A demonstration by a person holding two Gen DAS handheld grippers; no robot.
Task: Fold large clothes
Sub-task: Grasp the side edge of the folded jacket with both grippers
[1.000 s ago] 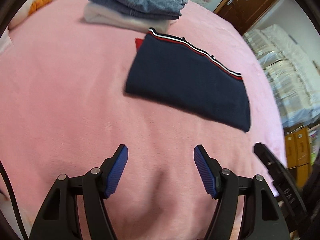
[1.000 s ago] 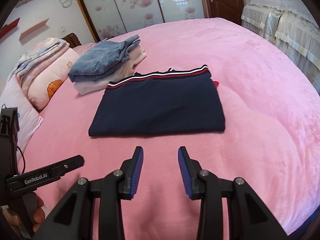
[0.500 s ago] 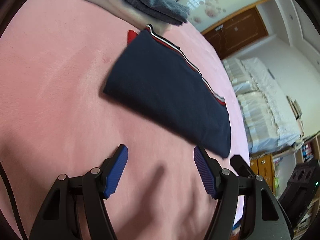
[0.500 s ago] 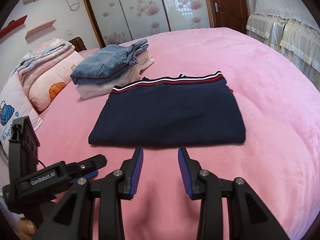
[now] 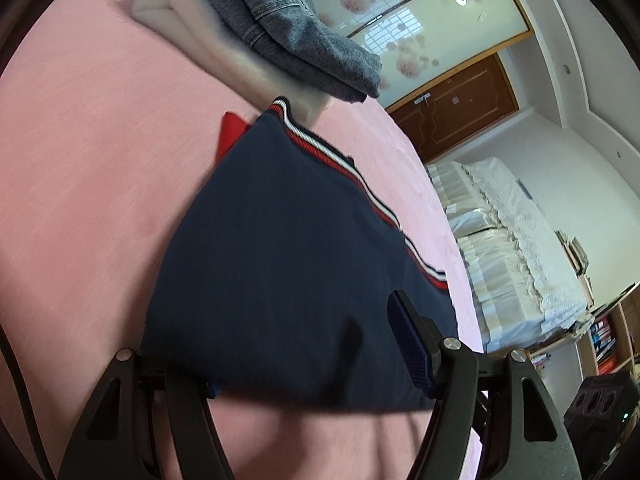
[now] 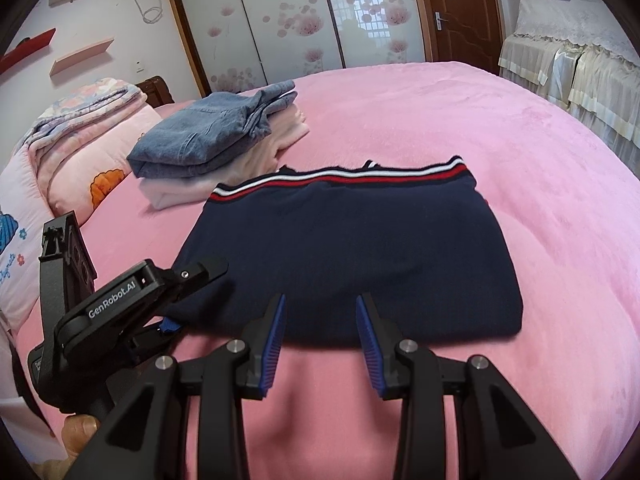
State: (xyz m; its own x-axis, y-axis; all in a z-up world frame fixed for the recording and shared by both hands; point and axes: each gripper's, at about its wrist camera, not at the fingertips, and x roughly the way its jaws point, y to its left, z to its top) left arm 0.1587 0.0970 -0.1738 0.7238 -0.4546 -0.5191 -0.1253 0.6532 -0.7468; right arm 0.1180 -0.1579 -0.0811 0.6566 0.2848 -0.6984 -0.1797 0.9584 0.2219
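A folded navy sweater (image 6: pixel 352 248) with a red and white striped hem lies flat on the pink bed (image 6: pixel 520 160). It also shows in the left wrist view (image 5: pixel 280 264). My left gripper (image 5: pixel 312 364) is open and straddles the sweater's near left corner, one finger under the cloth edge and one finger (image 5: pixel 408 344) over it. From the right wrist view the left gripper (image 6: pixel 176 300) sits at that corner. My right gripper (image 6: pixel 320 332) is open and empty, just in front of the sweater's near edge.
A stack of folded clothes with blue jeans (image 6: pixel 208 132) on top sits behind the sweater to the left. Pillows and a folded quilt (image 6: pixel 80 128) lie at the bed's left. A lace-covered bed (image 6: pixel 576 64) stands at the right, and wardrobe doors (image 6: pixel 280 20) behind.
My left gripper has moved forward and tilted, from bare bed onto the sweater's left corner. My right gripper has moved closer to the sweater's near edge. Both stay open.
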